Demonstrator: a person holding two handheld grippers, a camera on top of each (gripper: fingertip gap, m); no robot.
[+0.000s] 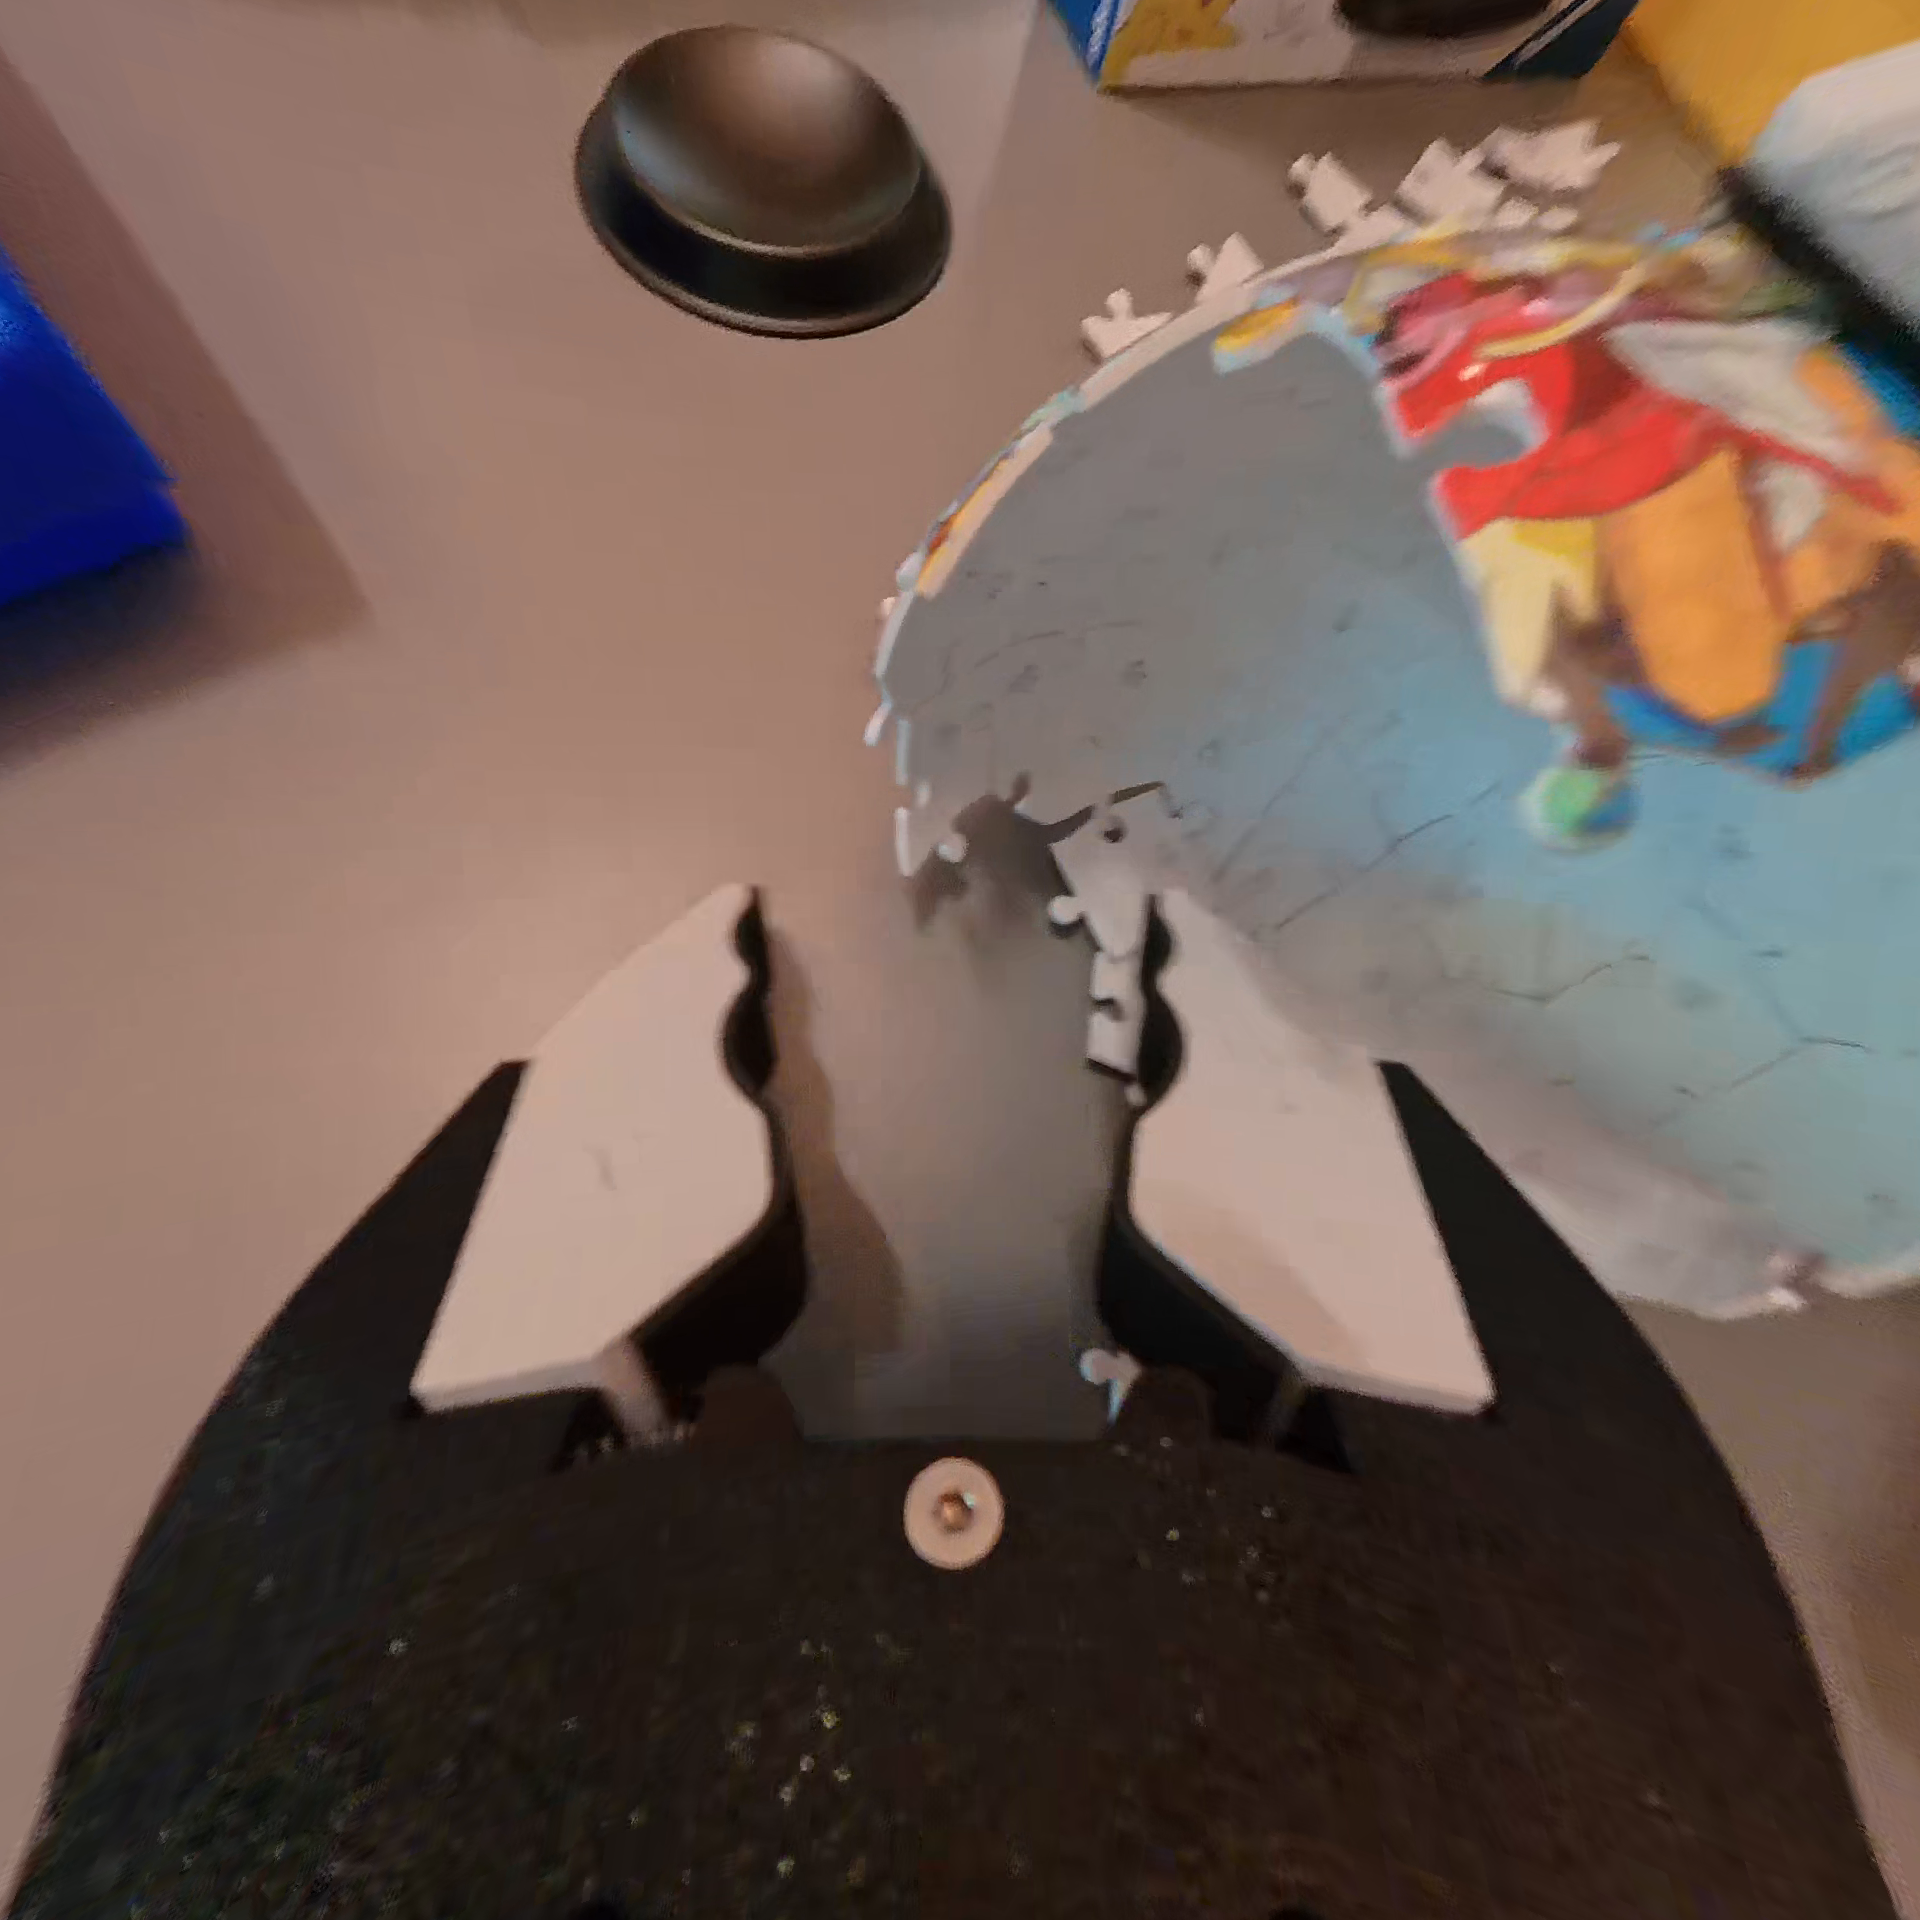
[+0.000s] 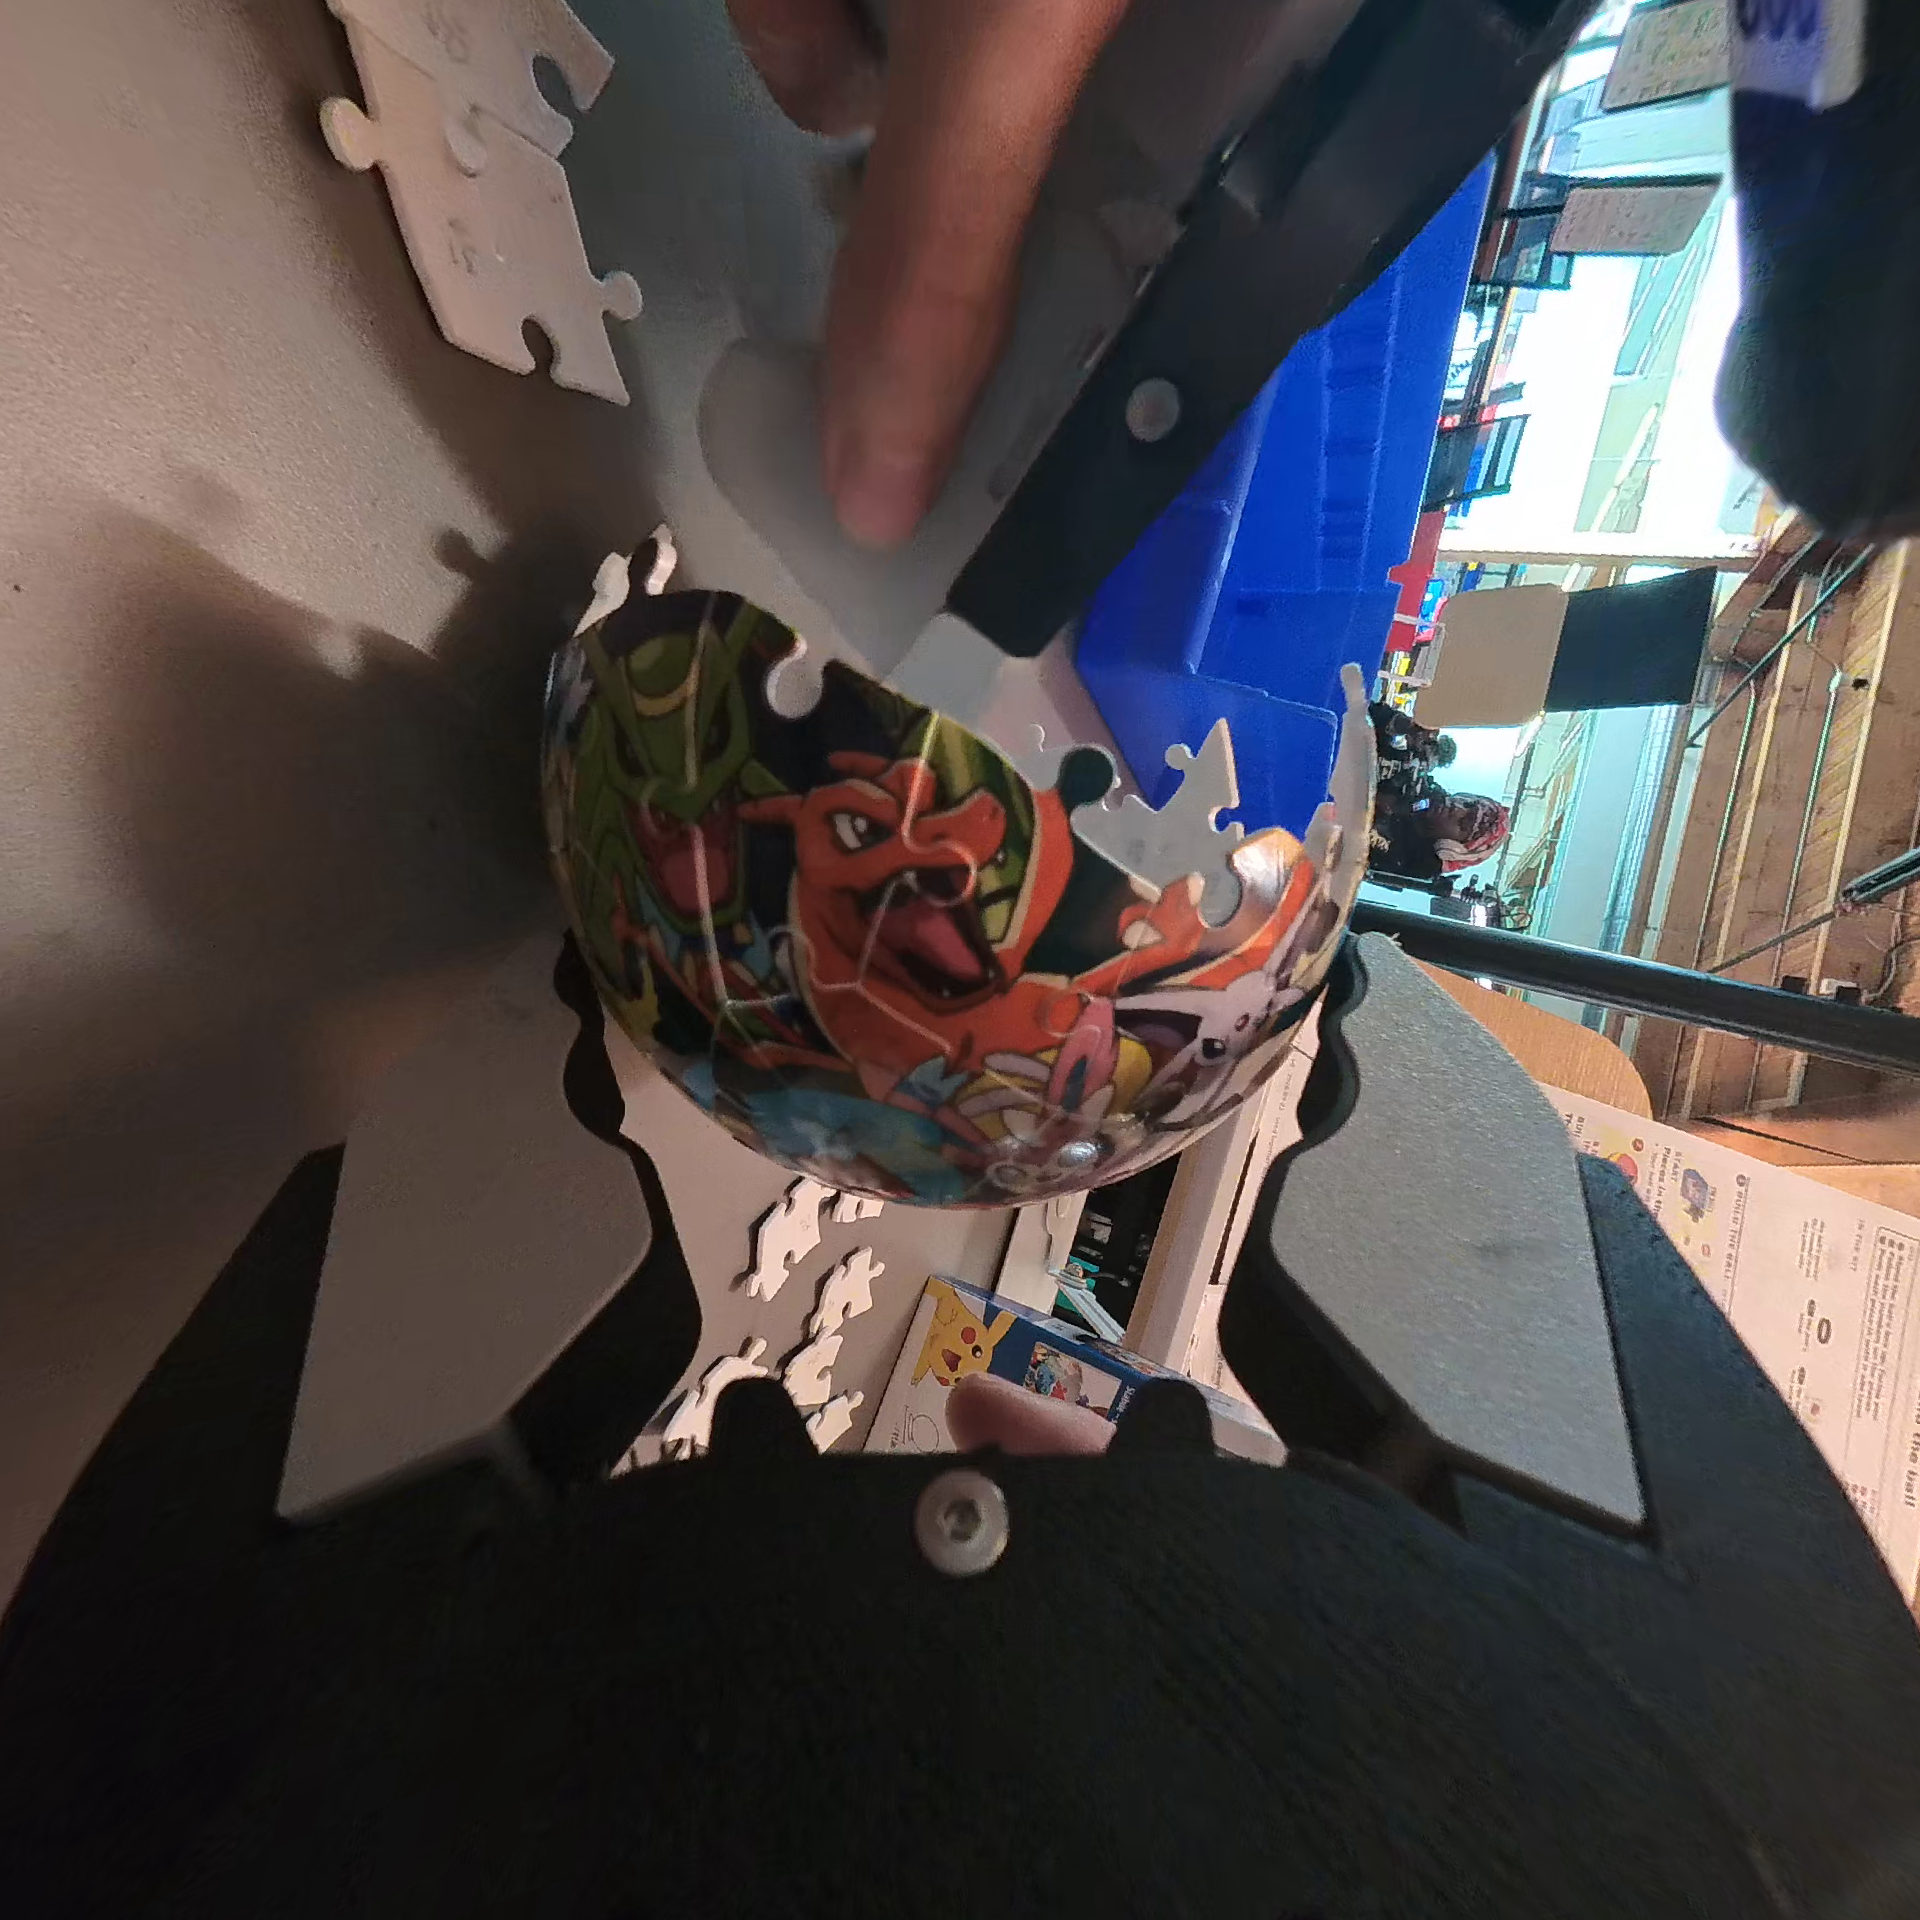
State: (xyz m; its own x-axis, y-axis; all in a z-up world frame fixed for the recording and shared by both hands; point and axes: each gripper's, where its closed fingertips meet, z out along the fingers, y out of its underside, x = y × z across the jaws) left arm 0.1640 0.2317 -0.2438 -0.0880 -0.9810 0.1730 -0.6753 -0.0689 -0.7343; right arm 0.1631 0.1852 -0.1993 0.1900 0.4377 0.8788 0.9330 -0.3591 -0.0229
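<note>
Left wrist view: my left hand-held gripper [image 1: 951, 935] released, jaws spread, nothing between them. Half-built spherical jigsaw shell, white inside, cartoon print outside [image 1: 1299, 831], lies right-forward of it, jagged rim touching right finger. Black domed stand [image 1: 764, 182] on beige worktop [image 1: 468, 727], far ahead-left of shell.

Right wrist view: my right hand-held gripper [image 2: 951, 997] grasping same shell [image 2: 894, 904] across its girth, open rim facing away. Left hand-held gripper [image 2: 1023, 665] just beyond shell rim. Loose white puzzle pieces [image 2: 488, 177] well up-left of shell.
</note>
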